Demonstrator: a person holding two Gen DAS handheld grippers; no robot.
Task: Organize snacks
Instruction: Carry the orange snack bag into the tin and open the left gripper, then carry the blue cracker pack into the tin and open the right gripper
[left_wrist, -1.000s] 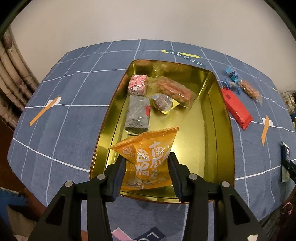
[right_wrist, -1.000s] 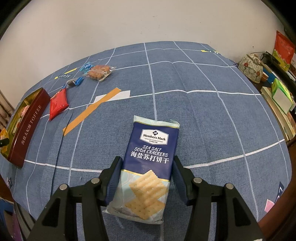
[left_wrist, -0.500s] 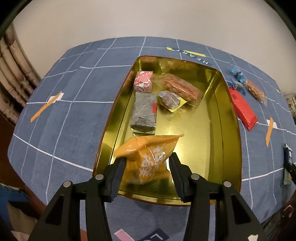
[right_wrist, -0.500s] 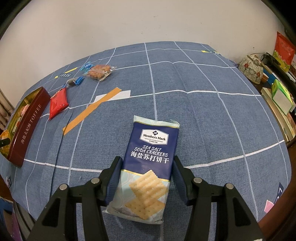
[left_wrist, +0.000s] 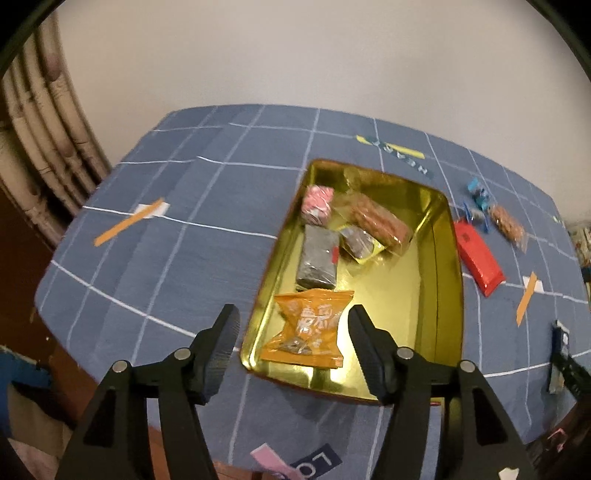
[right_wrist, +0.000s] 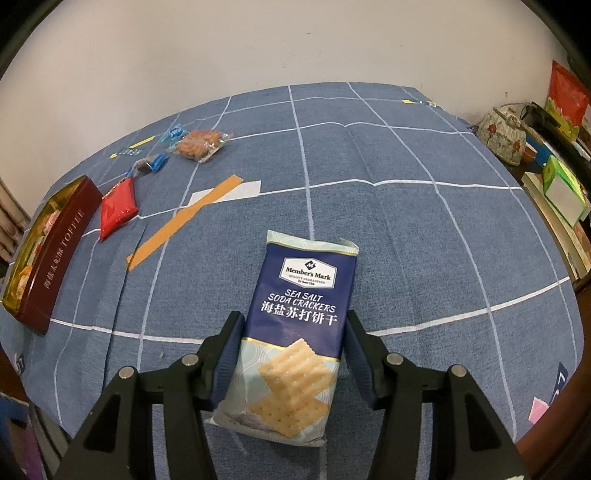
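Observation:
A gold tin (left_wrist: 441, 295) sits on the blue cloth and holds a pink candy (left_wrist: 317, 199), a grey pack (left_wrist: 317, 257), a small dark pack (left_wrist: 356, 242), a long orange-brown pack (left_wrist: 380, 221) and an orange snack bag (left_wrist: 308, 330) lying flat at its near end. My left gripper (left_wrist: 293, 339) is open above that bag, apart from it. My right gripper (right_wrist: 291, 347) is shut on a blue soda cracker pack (right_wrist: 295, 325) resting on the cloth. The tin (right_wrist: 55, 251) shows at the left of the right wrist view.
A red packet (left_wrist: 478, 258), blue-wrapped candies (left_wrist: 478, 199) and a clear cracker pack (left_wrist: 508, 225) lie right of the tin; they show as the packet (right_wrist: 118, 206), candies (right_wrist: 151, 164) and pack (right_wrist: 199, 144). Books and boxes (right_wrist: 561, 192) stand past the table's right edge. A curtain (left_wrist: 40, 147) hangs at the left.
My left gripper has opened and let go of the orange bag, which now lies flat in the tin; the gripper has pulled back and up. The right gripper has not moved.

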